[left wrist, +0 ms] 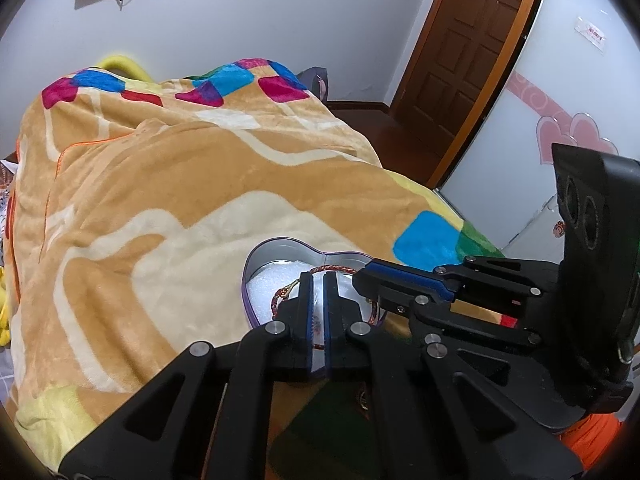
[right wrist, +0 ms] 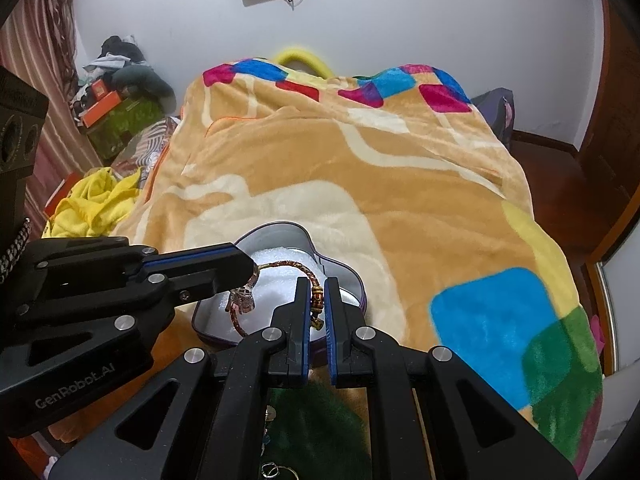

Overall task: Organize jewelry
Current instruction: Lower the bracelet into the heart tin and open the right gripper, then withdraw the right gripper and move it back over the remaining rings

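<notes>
Left wrist view: left gripper (left wrist: 319,276) sits over the heart-shaped tin (left wrist: 276,245) on the blanket (left wrist: 160,184). Fingers nearly closed, narrow gap. The braided bracelet (left wrist: 334,268) loops around and across them; a charm shows between the pads, so it looks pinched, though contact itself is hard to confirm. Right gripper (left wrist: 366,276) comes in from the right, tip at the bracelet's far side, closed down on the cord as far as I can tell. Tin has white padding (left wrist: 266,294) inside, presumably so pieces don't rattle or scratch.

Right wrist view: right gripper (right wrist: 318,280) has the bracelet (right wrist: 292,266) clamped at the beaded section, fingers close together with beads between them. Left gripper (right wrist: 250,270) holds the other end near the dangling charm (right wrist: 242,298). Bracelet hangs stretched between the two, just above the padding (right wrist: 276,280), inside the tin's (right wrist: 280,227) outline.

My read: two-point hold keeps the loop open and untangled so it lands flat in the tin. Release looks like the next step. More small jewelry lies on the green patch (right wrist: 316,428) below, not yet sorted.
</notes>
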The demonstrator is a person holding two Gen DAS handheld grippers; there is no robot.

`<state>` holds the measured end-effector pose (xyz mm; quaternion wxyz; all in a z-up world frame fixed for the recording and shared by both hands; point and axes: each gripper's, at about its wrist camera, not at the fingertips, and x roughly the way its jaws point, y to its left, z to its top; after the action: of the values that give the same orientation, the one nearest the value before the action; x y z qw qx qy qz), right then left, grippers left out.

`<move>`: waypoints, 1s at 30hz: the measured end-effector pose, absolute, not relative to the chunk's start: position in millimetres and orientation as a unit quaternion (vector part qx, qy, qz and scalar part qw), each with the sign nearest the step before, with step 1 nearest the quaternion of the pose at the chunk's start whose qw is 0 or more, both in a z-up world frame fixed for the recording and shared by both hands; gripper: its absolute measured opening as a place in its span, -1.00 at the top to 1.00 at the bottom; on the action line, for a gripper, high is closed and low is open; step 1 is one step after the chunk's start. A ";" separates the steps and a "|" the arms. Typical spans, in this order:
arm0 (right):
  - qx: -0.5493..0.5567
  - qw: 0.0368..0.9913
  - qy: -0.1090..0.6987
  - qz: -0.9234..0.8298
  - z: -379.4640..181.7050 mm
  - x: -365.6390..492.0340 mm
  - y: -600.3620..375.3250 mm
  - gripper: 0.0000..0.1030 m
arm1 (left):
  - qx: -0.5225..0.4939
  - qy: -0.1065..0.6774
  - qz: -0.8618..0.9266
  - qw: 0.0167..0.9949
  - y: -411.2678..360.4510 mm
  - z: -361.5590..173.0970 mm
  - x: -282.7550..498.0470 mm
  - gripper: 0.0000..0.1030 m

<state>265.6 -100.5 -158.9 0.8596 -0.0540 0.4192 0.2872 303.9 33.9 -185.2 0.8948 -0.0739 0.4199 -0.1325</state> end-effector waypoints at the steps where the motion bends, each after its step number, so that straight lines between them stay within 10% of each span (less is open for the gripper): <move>1: -0.055 0.860 0.418 0.288 -157.8 265.1 -100.6 0.88 | -0.074 0.419 -0.131 0.895 34.2 -184.8 303.5 0.97; 30: -0.052 0.891 0.364 0.267 -102.6 199.0 -129.4 0.47 | -0.035 0.368 -0.093 0.925 32.5 -127.2 210.3 0.27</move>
<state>199.0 -129.4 -102.6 0.8909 -0.0524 0.3636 0.2672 210.3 32.5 -127.2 0.9245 -0.0352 0.3679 -0.0932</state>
